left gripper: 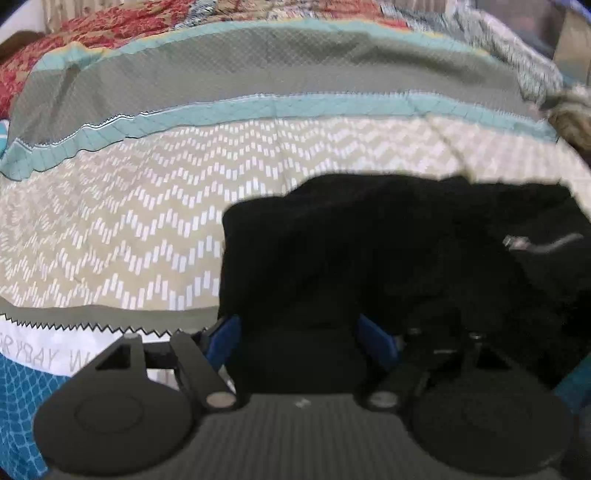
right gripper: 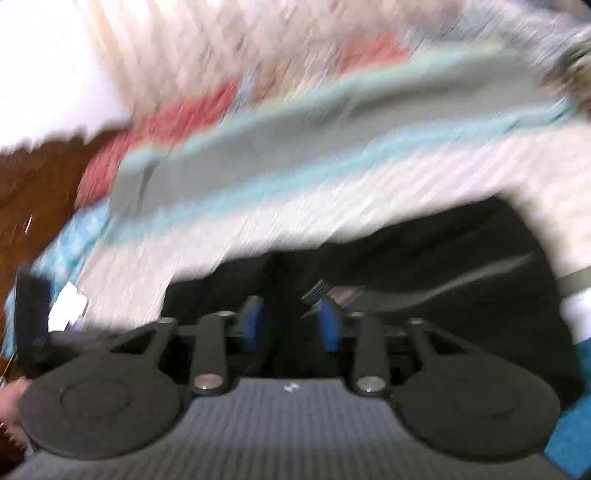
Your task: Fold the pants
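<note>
The black pants [left gripper: 388,251] lie bunched on a patterned quilt [left gripper: 147,206], filling the lower right of the left wrist view. My left gripper [left gripper: 301,339] has its blue fingers [left gripper: 223,341] set wide, with black cloth filling the gap between them; whether it grips is unclear. In the blurred right wrist view the pants [right gripper: 443,258] lie just ahead. My right gripper [right gripper: 290,325] has its blue fingers [right gripper: 328,325] narrowly apart with black cloth between them.
The quilt has grey, teal and beige chevron bands, with a red floral part [left gripper: 110,26] at the back. A brown wooden floor [right gripper: 37,192] shows at the left of the right wrist view. A furry grey thing [left gripper: 572,114] lies at the right.
</note>
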The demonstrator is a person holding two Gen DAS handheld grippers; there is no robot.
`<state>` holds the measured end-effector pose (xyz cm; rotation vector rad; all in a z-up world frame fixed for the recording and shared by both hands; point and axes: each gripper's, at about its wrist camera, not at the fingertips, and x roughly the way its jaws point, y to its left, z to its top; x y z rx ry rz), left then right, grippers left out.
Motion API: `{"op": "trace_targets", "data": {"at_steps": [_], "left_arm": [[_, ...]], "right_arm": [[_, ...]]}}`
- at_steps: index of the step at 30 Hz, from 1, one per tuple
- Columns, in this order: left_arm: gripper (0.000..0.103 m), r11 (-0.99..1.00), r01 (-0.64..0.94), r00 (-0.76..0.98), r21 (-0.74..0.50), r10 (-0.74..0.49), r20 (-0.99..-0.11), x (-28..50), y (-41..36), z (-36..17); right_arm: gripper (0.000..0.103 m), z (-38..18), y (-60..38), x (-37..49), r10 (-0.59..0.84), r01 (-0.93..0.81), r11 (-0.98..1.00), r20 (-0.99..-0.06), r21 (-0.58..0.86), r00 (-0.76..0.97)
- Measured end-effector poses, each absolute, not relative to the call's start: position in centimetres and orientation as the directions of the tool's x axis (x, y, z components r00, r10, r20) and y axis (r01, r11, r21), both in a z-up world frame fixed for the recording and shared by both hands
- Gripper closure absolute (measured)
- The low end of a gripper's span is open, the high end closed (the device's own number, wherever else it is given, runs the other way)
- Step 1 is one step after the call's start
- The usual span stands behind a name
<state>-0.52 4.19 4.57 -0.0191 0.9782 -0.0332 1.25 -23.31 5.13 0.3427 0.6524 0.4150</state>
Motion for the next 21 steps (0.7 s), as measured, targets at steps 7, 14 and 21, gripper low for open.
{"op": "trace_targets", "data": {"at_steps": [7,14,21], "left_arm": [[0.029,0.984,0.059,0.581,-0.166,-0.169,-0.796,0.5,2.0,7.6],[0.024,0.966,0.205,0.546,-0.159,-0.247,-0.800,2.9,-3.5,9.9],[0.002,0.928,0.345,0.539,-0.142,-0.320,-0.779,4.5,-10.1,14.4]], "right_arm": [[0.035,0.8,-36.7,-0.2,0.223,0.141,0.801,-0.508,0.582,0.832],[0.085,-2.2,-34.8,1.1,0.318,0.141,0.783,-0.584,0.606,0.747],[0.087,5.5,-25.4,-1.7,0.399,-0.233,0.898,-0.466,0.374,0.790]]}}
